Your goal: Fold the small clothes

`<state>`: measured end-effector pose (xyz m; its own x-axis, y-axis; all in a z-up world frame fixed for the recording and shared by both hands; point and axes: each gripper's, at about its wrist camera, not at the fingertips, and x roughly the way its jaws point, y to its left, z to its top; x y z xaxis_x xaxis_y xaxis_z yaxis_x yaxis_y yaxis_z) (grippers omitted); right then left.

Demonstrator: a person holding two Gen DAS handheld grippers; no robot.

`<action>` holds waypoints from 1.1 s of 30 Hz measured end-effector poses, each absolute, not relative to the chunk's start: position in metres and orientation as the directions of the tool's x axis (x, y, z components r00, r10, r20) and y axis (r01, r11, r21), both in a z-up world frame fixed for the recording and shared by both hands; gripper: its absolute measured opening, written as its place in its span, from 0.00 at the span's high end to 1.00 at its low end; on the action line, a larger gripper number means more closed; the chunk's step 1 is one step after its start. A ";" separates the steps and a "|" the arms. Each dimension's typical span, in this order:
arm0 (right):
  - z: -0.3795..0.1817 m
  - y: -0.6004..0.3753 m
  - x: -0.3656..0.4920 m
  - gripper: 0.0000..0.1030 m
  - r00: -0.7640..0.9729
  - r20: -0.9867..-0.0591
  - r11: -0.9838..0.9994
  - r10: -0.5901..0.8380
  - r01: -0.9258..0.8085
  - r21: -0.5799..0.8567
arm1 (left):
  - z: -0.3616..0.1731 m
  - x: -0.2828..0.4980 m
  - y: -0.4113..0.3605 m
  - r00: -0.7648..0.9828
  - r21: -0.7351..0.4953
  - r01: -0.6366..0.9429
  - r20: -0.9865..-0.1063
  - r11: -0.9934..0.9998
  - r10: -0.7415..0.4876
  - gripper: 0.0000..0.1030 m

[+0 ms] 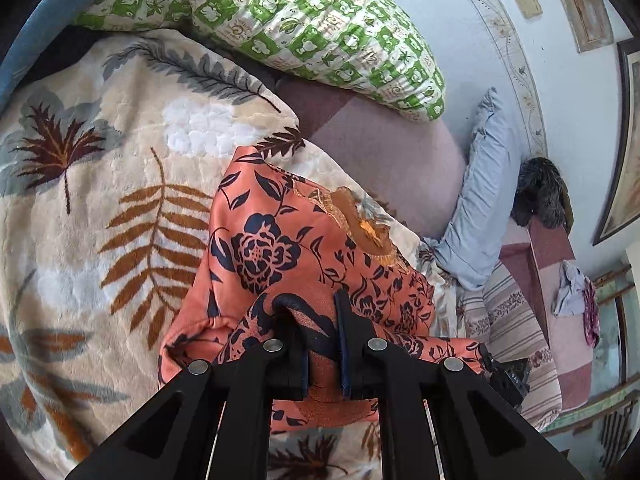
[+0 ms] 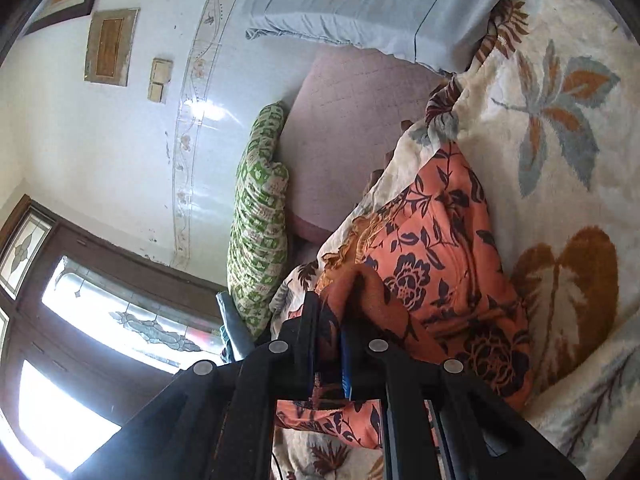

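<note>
- The leaf-patterned blanket point(image 1: 100, 208) covers most of the bed, cream with brown and grey fronds, and bears the garment.
- A green checked pillow point(image 1: 304, 28) lies at the far end by the pale wall; a light blue pillow point(image 1: 484, 192) sits further along the same wall.
- The orange floral garment point(image 1: 280, 248) rests on the blanket, its long axis running from the grippers away toward the pillows. Its neckline, trimmed in gold-brown embroidery, sits along the side edge nearest the blue pillow.
- The near edge is lifted off the blanket and bunched upward at both grippers.
- The left gripper point(image 1: 322, 344) reaches forward over the bed, its fingers narrowed on a raised fold of the garment's near edge.
- The right gripper point(image 2: 328, 344) is rolled sideways, so the bed stands on edge in its view; a fold of the garment is pinched between its fingers.
- Only the left wrist view shows a dark furry item point(image 1: 540, 192) on the bed's far corner.
- Only the right wrist view shows the stained-glass window point(image 2: 120, 320), brightly lit.
</note>
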<state>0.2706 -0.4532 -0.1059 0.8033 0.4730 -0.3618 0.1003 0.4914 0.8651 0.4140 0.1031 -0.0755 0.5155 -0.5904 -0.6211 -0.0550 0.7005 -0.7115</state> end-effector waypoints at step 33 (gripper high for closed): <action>-0.101 -0.453 0.377 0.52 0.735 -0.536 0.636 0.415 0.187 0.749 | -0.131 0.597 0.054 0.348 -0.631 -0.332 -0.773 0.701 -0.531 0.72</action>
